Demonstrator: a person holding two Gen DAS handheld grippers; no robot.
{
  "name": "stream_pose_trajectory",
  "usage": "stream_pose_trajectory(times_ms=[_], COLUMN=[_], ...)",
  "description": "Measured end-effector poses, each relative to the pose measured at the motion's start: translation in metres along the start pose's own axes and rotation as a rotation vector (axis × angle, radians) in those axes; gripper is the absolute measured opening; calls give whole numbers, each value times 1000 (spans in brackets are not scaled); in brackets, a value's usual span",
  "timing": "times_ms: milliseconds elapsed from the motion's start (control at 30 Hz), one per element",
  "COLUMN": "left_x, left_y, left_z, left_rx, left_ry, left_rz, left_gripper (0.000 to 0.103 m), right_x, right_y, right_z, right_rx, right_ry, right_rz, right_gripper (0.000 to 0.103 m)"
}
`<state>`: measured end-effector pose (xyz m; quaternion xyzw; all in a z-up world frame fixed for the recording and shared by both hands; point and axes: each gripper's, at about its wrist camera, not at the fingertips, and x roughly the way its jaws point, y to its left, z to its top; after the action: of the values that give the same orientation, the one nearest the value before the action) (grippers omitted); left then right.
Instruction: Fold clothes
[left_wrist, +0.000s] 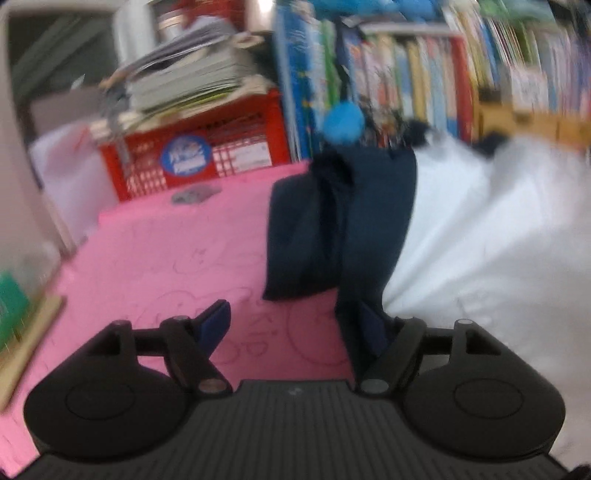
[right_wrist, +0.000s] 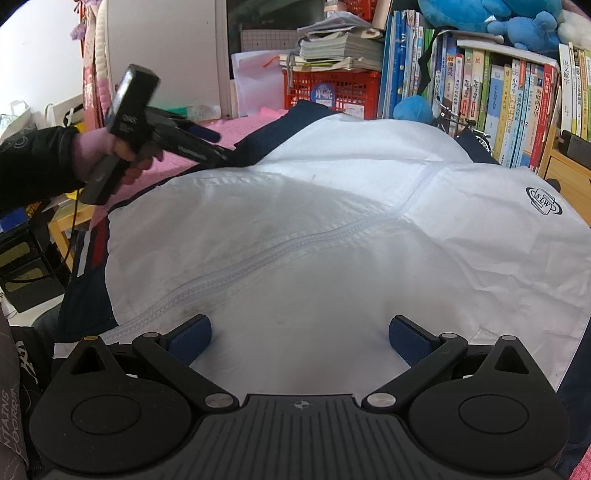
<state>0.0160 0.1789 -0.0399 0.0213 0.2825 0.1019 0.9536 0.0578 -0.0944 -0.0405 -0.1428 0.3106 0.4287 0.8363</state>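
Both tongs, left (left_wrist: 295, 325) and right (right_wrist: 299, 338), released over white jacket (right_wrist: 332, 240); red crate (right_wrist: 332, 92) beyond.

jacket (right_wrist: 332, 240) on table (left_wrist: 147, 258), bookshelf (right_wrist: 498, 110) behind

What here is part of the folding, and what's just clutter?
In the job: white jacket, its navy sleeve, left gripper, right gripper, pink blanket.

Lying about: red crate, stacked papers, books, blue plush toys.
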Motion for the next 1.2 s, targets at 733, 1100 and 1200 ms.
stream_pose_trajectory(times_ms=[733,1100,1200], left_x=[134,148,137], left_y=[31,57,87], left_z=[105,99,111], left_rx=[-104,-108,-144], left_ry=[83,92,60], left_rz=[10,120,193], left_gripper=[89,3,3], right_x=[-1,-2,-2], right_y=[-1,-1,-1], right_z=[2,3,3], right_rx=[1,4,4], right_ry=[0,1,1], right_rz=[-2,-2,-1], right_gripper=[103,103,103])
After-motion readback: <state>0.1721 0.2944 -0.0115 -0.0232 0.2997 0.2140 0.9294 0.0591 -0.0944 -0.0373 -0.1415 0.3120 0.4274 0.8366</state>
